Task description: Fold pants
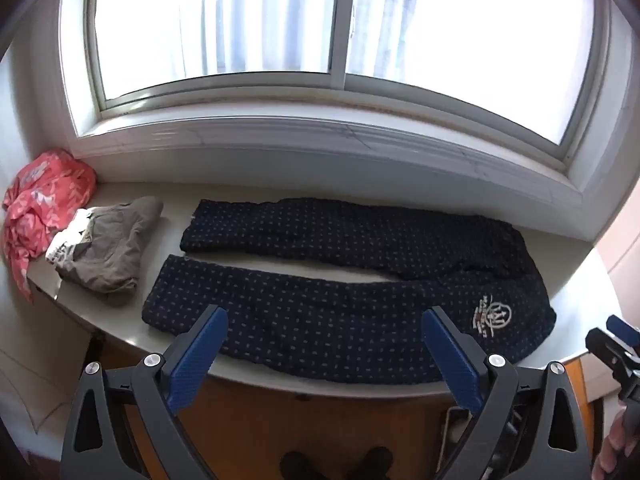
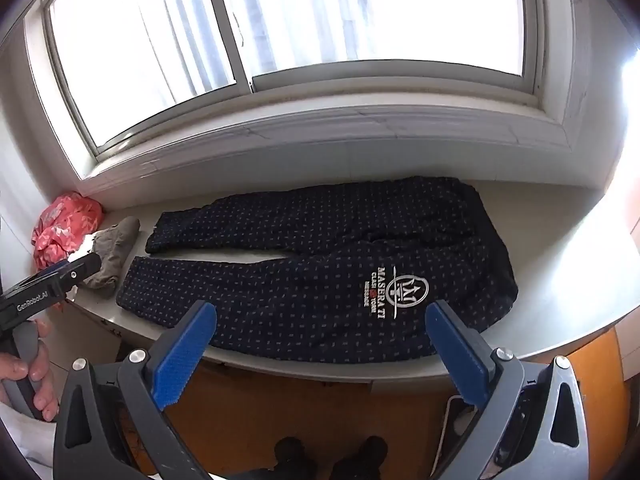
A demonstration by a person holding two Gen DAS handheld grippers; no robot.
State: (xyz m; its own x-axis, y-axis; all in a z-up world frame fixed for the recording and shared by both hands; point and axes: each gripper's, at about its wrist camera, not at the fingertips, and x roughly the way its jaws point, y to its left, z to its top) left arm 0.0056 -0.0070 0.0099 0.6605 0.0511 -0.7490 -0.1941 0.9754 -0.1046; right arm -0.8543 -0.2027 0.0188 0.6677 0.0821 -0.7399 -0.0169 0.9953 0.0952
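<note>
So | pants [image 1: 344, 280] flat on the counter [image 1: 576, 280], legs apart, nothing folded yet | my left tool [image 1: 322, 344] and right tool [image 2: 320, 340] both wide, empty | whole fold left, I reckon

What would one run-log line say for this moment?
stage: before first fold | pants: flat on table, legs apart | left gripper: open, empty | right gripper: open, empty

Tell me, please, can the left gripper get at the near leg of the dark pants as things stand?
Probably yes. The left gripper hangs open just over the near leg of the dark pants, with nothing between; the grey garment lies aside.
</note>
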